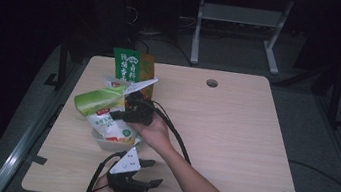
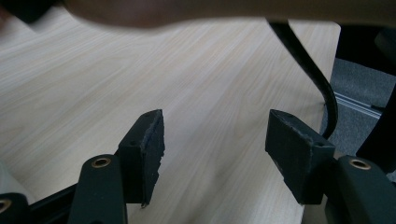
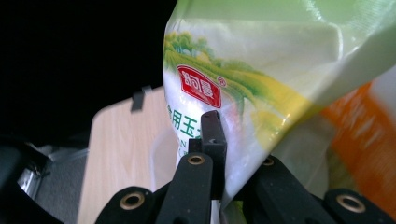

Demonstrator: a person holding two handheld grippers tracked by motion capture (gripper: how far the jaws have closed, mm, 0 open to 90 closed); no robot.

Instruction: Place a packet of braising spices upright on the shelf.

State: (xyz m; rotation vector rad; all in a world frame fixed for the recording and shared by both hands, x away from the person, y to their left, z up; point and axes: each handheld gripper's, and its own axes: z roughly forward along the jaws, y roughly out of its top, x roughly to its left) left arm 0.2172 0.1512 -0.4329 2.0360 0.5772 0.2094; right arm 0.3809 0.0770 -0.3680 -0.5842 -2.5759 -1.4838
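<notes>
high view: a pale wooden table [image 1: 233, 135] with a round hole [image 1: 212, 83] near its far edge, dark floor around it. at the table's left side stands a cluster of packets. tallest is a green box [image 1: 126, 64] with white characters, upright at the back, an orange packet [image 1: 147, 72] just beside it. in front of them a bag [image 1: 102, 101] is held up, tilted, above a clear tub [image 1: 104, 142] that sits on the table.

the bag is glossy soft plastic, light green across the top, white lower down, with a red logo and green characters. in the right gripper view it shows a painted scene of green hills and yellow fields, and the film creases where it is pinched.

the right gripper [image 1: 131, 110] reaches in from the near side, its jaws closed tight on the bag's edge; one black pad [image 3: 213, 135] lies flat against the film.

the left gripper [image 1: 150, 172] rests near the table's front edge, well apart from the bag, pointing right. in the left gripper view its jaws stand wide apart with bare wood between them, gripping nothing. a black cable [image 2: 308, 65] crosses behind.
</notes>
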